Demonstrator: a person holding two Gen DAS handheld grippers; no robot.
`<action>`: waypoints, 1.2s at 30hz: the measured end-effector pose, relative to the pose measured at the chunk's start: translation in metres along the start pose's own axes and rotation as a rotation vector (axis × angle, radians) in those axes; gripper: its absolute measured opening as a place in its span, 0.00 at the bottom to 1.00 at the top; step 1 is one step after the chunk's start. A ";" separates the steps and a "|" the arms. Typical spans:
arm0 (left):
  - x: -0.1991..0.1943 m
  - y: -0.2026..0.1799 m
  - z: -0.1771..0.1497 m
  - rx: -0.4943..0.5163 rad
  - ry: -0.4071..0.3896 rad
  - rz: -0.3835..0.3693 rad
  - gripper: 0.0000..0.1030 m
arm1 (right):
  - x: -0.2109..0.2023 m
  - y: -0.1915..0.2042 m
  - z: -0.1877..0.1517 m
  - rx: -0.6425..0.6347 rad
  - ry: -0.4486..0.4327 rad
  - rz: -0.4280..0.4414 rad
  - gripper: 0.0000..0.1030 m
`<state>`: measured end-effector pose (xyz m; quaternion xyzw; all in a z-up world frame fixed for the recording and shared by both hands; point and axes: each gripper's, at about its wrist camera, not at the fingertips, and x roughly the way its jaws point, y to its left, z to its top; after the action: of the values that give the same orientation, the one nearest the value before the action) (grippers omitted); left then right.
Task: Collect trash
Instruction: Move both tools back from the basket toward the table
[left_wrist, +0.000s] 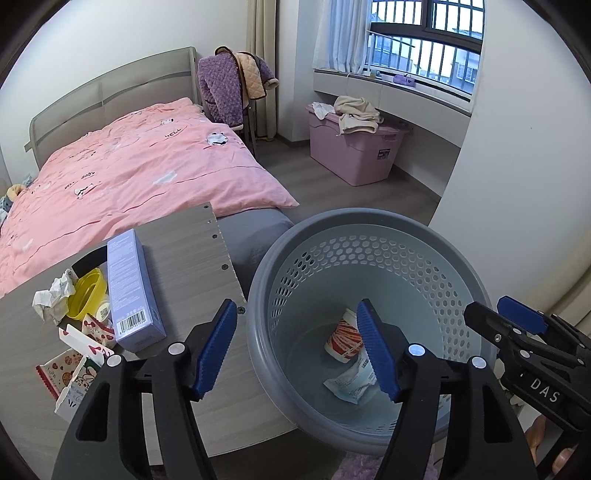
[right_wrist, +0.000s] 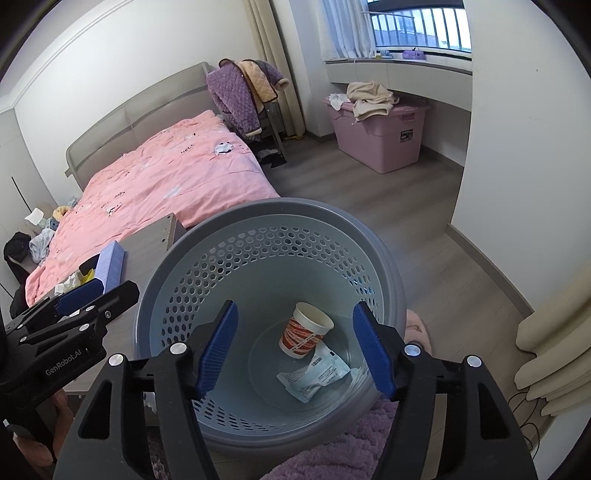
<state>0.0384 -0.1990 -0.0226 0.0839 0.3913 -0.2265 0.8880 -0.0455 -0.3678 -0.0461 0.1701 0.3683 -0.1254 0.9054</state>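
A grey perforated waste basket (left_wrist: 369, 221) (right_wrist: 280, 210) stands beside a wooden table (left_wrist: 184, 251). At its bottom lie a red-and-white paper cup (left_wrist: 343, 334) (right_wrist: 306, 330) and a crumpled pale blue wrapper (left_wrist: 351, 382) (right_wrist: 314, 374). My left gripper (left_wrist: 299, 350) is open, straddling the basket's near-left rim, nothing between its pads. My right gripper (right_wrist: 295, 350) hangs open over the basket's mouth, empty too. On the table sit a purple box (left_wrist: 133, 291), a yellow lid (left_wrist: 86, 293), crumpled paper (left_wrist: 51, 295) and red-patterned wrappers (left_wrist: 81, 354).
A bed with a pink duvet (left_wrist: 129, 177) fills the left behind the table. A pink storage bin (left_wrist: 354, 147) with clothes on it stands under the window. A chair draped with purple clothing (left_wrist: 221, 85) is at the bed's head. A white wall corner (left_wrist: 517, 166) rises right of the basket.
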 end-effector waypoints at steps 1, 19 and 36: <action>-0.001 0.001 0.000 -0.002 -0.001 0.000 0.65 | 0.000 0.001 0.000 -0.001 0.000 0.000 0.62; -0.019 0.020 -0.007 -0.049 -0.034 0.018 0.71 | -0.010 0.018 -0.005 -0.026 -0.022 0.004 0.81; -0.060 0.098 -0.029 -0.179 -0.085 0.140 0.71 | -0.017 0.078 -0.019 -0.119 -0.024 0.103 0.88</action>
<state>0.0297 -0.0824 -0.0006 0.0216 0.3651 -0.1314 0.9214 -0.0420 -0.2875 -0.0298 0.1331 0.3550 -0.0587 0.9235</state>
